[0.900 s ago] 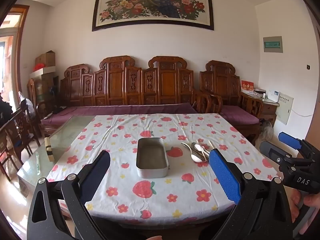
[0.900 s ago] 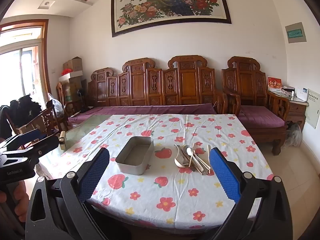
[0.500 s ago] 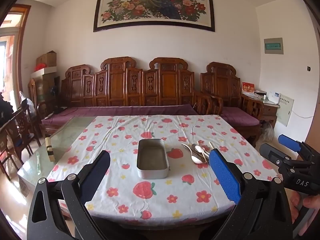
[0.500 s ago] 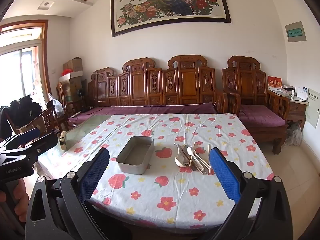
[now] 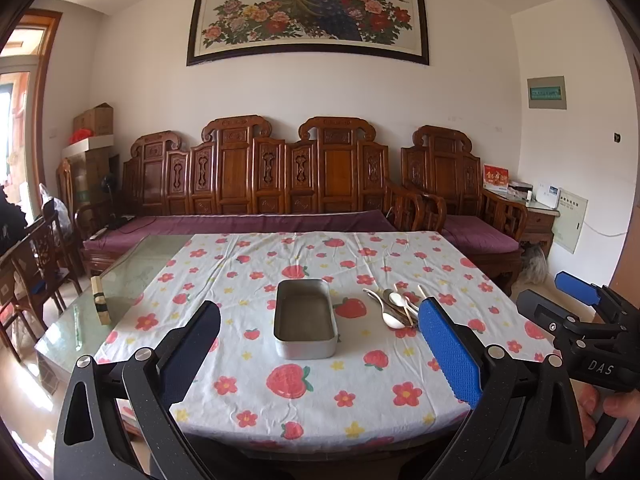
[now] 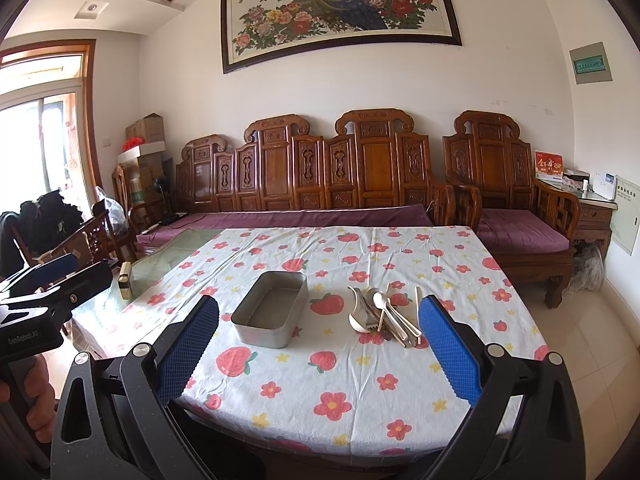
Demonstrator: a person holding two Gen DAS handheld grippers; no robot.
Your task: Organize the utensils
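Observation:
An empty grey metal tin (image 5: 305, 323) (image 6: 272, 313) sits mid-table on the strawberry-print cloth. To its right lies a pile of utensils (image 5: 394, 309) (image 6: 382, 314): spoons, a fork and pale chopsticks. My left gripper (image 5: 318, 354) hovers wide open before the table's near edge, in line with the tin and holding nothing. My right gripper (image 6: 318, 350) is also wide open and empty, short of the near edge, between tin and utensils. Each view shows the other gripper at its side edge, held by a hand.
The table (image 5: 248, 396) has a bare glass strip on its left with a small wooden block (image 5: 100, 300) on it. A carved wooden sofa (image 5: 280, 184) stands behind, an armchair (image 6: 516, 200) at the right, chairs at the left.
Both views have shifted only slightly; the grippers stay open and nothing on the table has moved.

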